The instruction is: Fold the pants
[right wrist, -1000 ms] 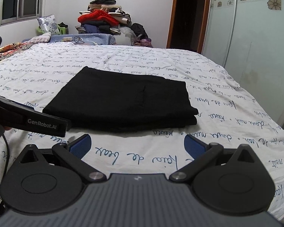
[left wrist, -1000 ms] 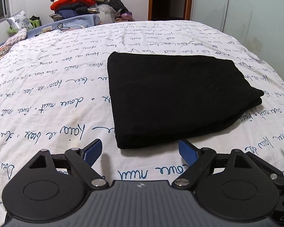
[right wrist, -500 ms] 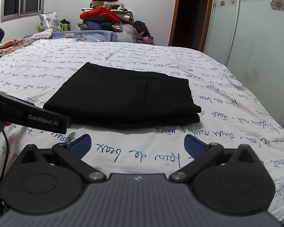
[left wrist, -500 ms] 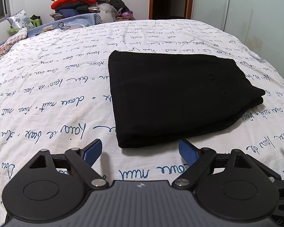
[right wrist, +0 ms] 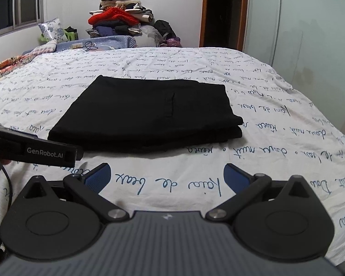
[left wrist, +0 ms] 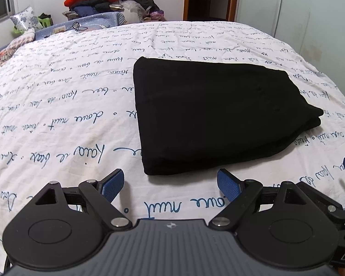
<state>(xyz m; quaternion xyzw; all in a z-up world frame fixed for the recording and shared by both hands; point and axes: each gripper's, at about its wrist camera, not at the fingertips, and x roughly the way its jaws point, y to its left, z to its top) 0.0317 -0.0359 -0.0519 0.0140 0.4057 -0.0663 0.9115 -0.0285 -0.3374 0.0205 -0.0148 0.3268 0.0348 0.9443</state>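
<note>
Bare bed sheet (left wrist: 64,105) lies all around the folded black pants (left wrist: 209,115), with wide open room on their left and a strip of free sheet between their near edge and both wide-spread grippers. The left gripper (right wrist: 32,150) juts in beside the pants' near-left corner. A clothes pile (right wrist: 122,20) and pillow (right wrist: 53,31) stand beyond the far edge; a wardrobe (right wrist: 310,34) bounds the right.

black pants (left wrist: 214,115) on a white bedsheet (left wrist: 57,105) (blue handwriting print), blue-padded black jaws.
</note>
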